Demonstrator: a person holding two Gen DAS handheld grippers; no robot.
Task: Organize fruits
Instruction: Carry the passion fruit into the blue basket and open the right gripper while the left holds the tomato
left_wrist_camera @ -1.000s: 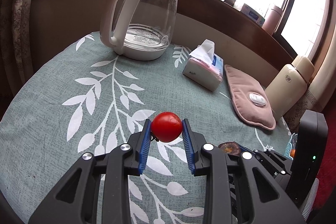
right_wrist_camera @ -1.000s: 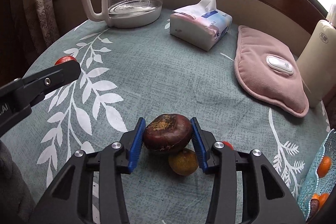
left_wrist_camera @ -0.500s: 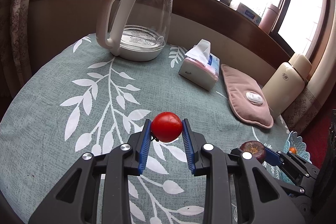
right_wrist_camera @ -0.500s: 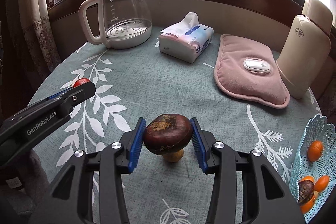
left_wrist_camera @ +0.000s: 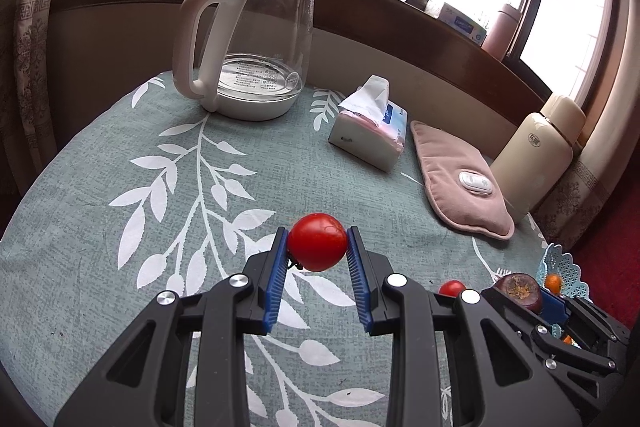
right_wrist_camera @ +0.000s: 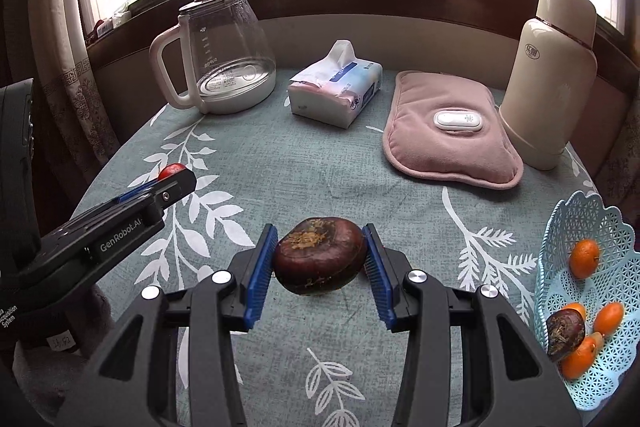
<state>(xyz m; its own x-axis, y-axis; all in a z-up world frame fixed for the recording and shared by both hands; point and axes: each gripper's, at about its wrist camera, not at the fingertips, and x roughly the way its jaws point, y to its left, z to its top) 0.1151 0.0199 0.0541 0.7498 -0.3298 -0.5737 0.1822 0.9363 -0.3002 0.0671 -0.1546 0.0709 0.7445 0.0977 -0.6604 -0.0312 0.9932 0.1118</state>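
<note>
My left gripper point(left_wrist_camera: 317, 245) is shut on a red tomato point(left_wrist_camera: 317, 241) and holds it above the table; it shows at the left of the right wrist view point(right_wrist_camera: 172, 179). My right gripper point(right_wrist_camera: 320, 257) is shut on a dark brown-purple fruit point(right_wrist_camera: 319, 255), raised above the cloth; it also shows low right in the left wrist view point(left_wrist_camera: 518, 291). A light blue lattice basket point(right_wrist_camera: 560, 223) at the right edge holds several small oranges point(right_wrist_camera: 585, 258) and another dark fruit point(right_wrist_camera: 565, 329). A second small red fruit point(left_wrist_camera: 452, 287) lies on the table by the right gripper.
At the back of the round table with its leaf-print cloth point(right_wrist_camera: 320, 163) stand a glass kettle point(right_wrist_camera: 224, 55), a tissue pack point(right_wrist_camera: 336, 87), a pink heating pad point(right_wrist_camera: 448, 131) and a cream thermos point(right_wrist_camera: 552, 75). The window sill runs behind.
Both grippers have risen and pulled back while keeping their fruits. The right gripper has swung right, so the basket is now fuller in view; the orange fruit under it is now hidden.
</note>
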